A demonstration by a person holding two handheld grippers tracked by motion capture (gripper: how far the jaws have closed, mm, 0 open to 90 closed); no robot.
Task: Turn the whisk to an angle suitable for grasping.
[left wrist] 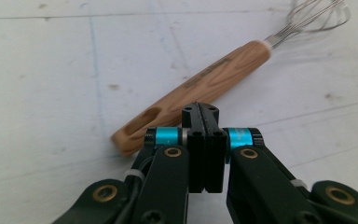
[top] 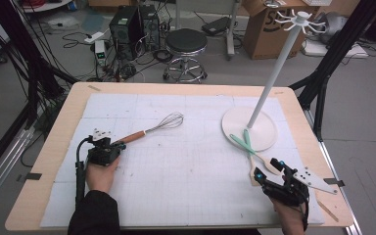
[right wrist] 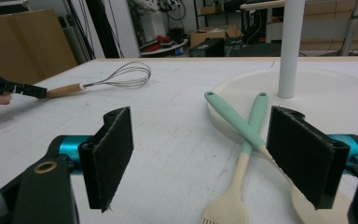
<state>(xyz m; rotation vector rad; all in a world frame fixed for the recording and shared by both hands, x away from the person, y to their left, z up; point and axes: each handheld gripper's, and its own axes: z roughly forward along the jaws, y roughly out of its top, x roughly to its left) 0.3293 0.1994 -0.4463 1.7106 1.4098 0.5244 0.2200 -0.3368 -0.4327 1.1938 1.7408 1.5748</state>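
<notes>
Left gripper [left wrist: 205, 114] jaws closed empty beside whisk [left wrist: 196, 91]; reopen, straddle wooden handle mid-length. Right gripper [right wrist: 200, 158] jaws open, idle.

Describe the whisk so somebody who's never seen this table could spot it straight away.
Start at the white mat covering the wooden table, then look left of the tall white stand. The whisk lies flat there, right beside the left tool. Unlike the two mint-handled utensils by the stand's base, it has a wood-grain handle and a wire head.
</notes>
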